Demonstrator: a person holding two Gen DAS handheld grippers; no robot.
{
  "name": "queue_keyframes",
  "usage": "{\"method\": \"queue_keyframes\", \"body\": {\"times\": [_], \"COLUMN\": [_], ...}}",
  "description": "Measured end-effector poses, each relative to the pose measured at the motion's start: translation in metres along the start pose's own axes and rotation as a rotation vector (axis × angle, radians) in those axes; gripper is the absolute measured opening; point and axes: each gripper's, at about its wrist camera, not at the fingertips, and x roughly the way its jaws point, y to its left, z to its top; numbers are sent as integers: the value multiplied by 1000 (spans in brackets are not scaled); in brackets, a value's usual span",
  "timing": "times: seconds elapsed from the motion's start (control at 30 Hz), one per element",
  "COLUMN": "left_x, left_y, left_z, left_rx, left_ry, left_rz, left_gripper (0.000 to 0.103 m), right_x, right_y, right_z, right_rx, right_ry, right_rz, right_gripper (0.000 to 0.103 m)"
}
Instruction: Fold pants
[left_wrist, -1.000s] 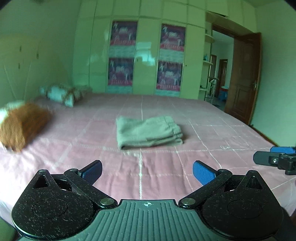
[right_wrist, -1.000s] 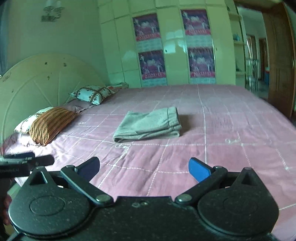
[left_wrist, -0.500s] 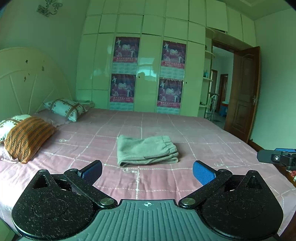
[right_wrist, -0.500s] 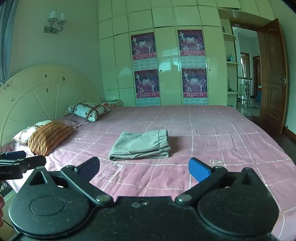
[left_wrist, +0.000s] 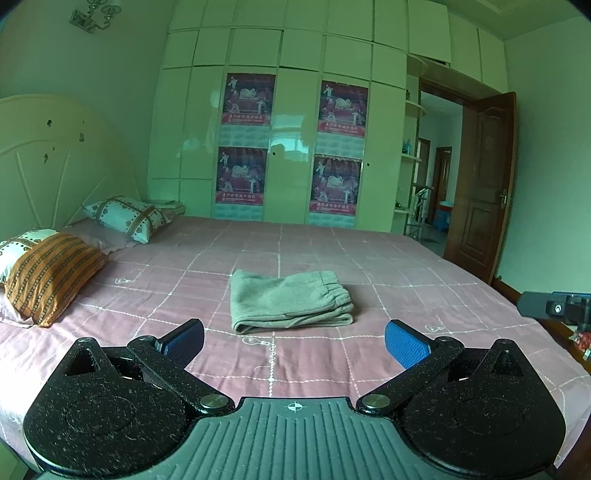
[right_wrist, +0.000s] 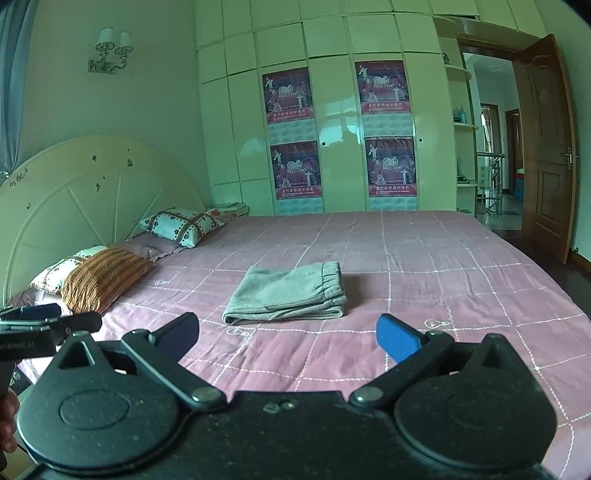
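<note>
Evidently the folding itself is finished, and what is in hand can be judged as the closing step: both tools are held back from the bed with nothing gripped. At the far left, two pillows are seen against the cream headboard (left_wrist: 55, 147): an orange striped pillow (left_wrist: 51, 275) nearest the edge and a pale patterned pillow (left_wrist: 125, 218) beyond it. The left gripper (left_wrist: 293, 341) is held low over the near edge of the pink checked bedspread (left_wrist: 424, 266), its blue-padded jaws set wide apart and empty. Between and beyond those jaws, near the middle of the bed, the grey pants (left_wrist: 286, 301) are laid as a compact folded stack, the elasticated waistband turned to the right and the folded edge towards the cameras; the layers are seen to lie fairly square, with only slight unevenness at the front. The right gripper (right_wrist: 288, 334) is likewise held short of the bed, jaws spread and gripping nothing, well apart from the garment. Farther right, an open wooden door (left_wrist: 480, 184) is visible. No further fold appears to be called for; at most, the front edges could be squared or the stack pressed flat, which would require both tools to be brought forward and down to the cloth.
</note>
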Motion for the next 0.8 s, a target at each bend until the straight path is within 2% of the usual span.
{"method": "queue_keyframes", "body": {"times": [0.8], "left_x": [-7], "left_y": [0], "left_z": [0], "left_rx": [-31], "left_ry": [-21], "left_rz": [-12], "left_gripper": [103], "right_x": [-6], "right_y": [-1], "right_z": [4], "right_rx": [-2], "right_ry": [-14], "right_rz": [0], "right_gripper": [97]}}
